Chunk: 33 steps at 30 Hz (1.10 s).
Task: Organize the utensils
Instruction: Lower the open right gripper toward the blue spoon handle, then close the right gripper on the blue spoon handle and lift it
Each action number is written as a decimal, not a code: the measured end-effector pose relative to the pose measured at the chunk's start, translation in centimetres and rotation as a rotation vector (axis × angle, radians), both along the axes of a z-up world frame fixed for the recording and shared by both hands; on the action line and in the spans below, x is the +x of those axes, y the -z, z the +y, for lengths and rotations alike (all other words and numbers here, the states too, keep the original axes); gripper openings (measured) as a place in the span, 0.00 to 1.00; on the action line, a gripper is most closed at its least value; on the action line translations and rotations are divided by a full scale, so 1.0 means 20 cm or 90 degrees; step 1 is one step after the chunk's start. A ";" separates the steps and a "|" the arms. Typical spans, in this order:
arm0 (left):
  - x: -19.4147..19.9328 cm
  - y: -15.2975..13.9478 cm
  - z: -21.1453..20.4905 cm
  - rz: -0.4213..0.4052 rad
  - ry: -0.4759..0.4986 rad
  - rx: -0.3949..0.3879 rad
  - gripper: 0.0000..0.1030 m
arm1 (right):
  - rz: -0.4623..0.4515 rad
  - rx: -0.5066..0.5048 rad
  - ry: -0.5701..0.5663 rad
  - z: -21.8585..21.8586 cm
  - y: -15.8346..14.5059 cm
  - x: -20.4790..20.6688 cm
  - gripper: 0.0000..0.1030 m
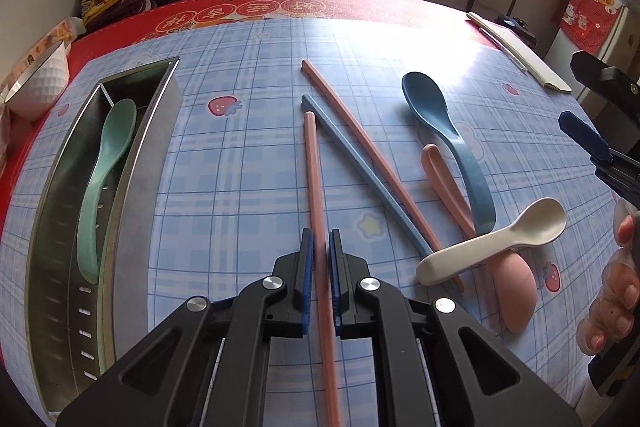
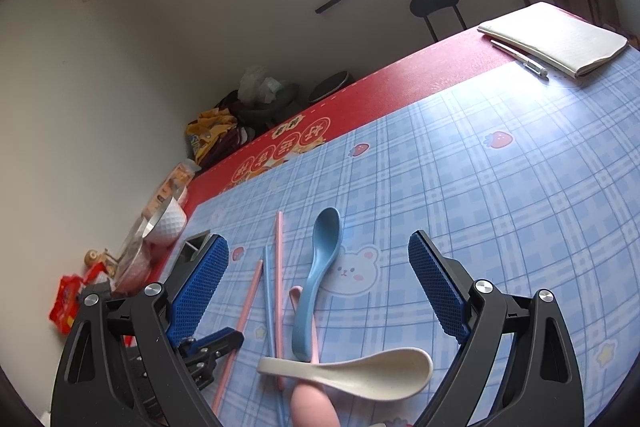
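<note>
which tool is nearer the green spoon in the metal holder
Left. The left tool, shut on a pink chopstick, sits just beside the holder with the green spoon; the right tool hangs open past the other spoons.

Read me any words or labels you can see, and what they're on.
Red tablecloth border: round badges with Chinese characters, upside down here, possibly "好运"; the rest unclear.
Red hanging cloth: gold characters, too blurred.
Red snack packet: print too blurred.

Spoon (image 1: 105,179) in holder (image 1: 136,187), chopsticks (image 1: 316,187) right.
</note>
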State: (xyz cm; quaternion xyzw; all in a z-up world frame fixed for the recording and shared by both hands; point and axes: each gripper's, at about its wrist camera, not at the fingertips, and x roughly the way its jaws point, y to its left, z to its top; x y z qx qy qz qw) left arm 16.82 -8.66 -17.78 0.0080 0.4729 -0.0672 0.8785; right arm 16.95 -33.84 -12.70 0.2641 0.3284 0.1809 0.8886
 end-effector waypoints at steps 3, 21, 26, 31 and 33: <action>-0.01 0.01 -0.01 -0.018 0.004 0.010 0.09 | 0.000 0.000 -0.004 0.00 0.00 0.00 0.86; -0.12 -0.04 0.06 -0.114 -0.031 -0.035 0.06 | 0.019 0.037 -0.084 0.10 0.06 0.02 0.68; -0.18 -0.09 0.01 -0.166 -0.027 -0.007 0.06 | 0.031 0.055 -0.100 0.12 0.08 0.04 0.51; -0.16 -0.09 0.06 -0.153 -0.050 -0.041 0.06 | 0.092 0.070 -0.087 0.13 0.15 0.09 0.42; -0.17 -0.09 0.07 -0.156 -0.049 -0.048 0.06 | 0.122 0.072 -0.092 0.16 0.19 0.11 0.42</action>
